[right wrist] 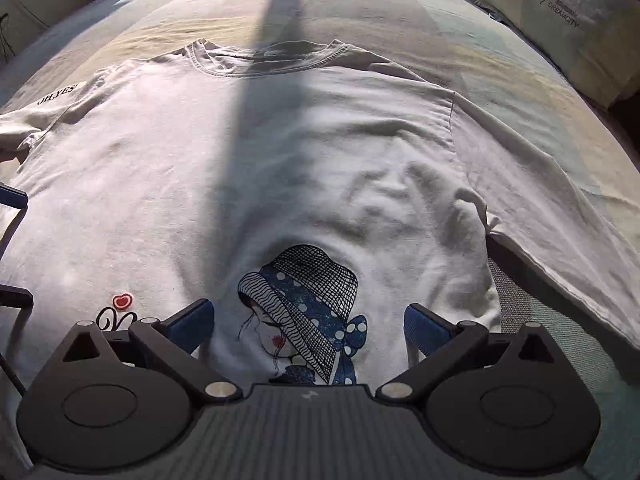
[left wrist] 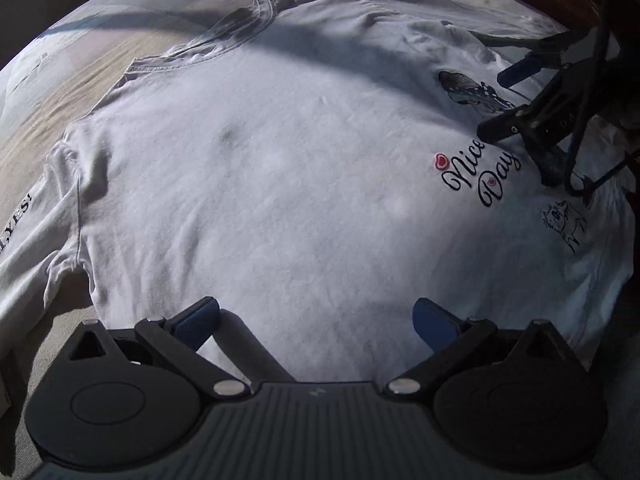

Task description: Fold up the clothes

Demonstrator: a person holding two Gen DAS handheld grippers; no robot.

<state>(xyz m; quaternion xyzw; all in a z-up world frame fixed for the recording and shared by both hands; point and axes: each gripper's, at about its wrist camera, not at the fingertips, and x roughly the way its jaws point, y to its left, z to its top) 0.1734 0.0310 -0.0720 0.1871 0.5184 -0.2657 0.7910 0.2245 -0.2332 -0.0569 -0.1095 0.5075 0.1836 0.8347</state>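
Tools, left tool (left wrist: 316,320) and right tool (right wrist: 308,320), gape wide (empty) over flat T-shirt (right wrist: 280,160).

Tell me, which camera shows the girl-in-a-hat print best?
The right wrist view: the girl-in-a-hat print sits nearly whole between the open right gripper. The left wrist view shows it small, partly hidden behind that gripper.

t-shirt (right wrist: 304,168) hem hidden behind right gripper (right wrist: 309,326)

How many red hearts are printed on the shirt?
2: one heart left of "Nice", a smaller heart inside the "D" of "Day". The right gripper hides some print, so more are possible.
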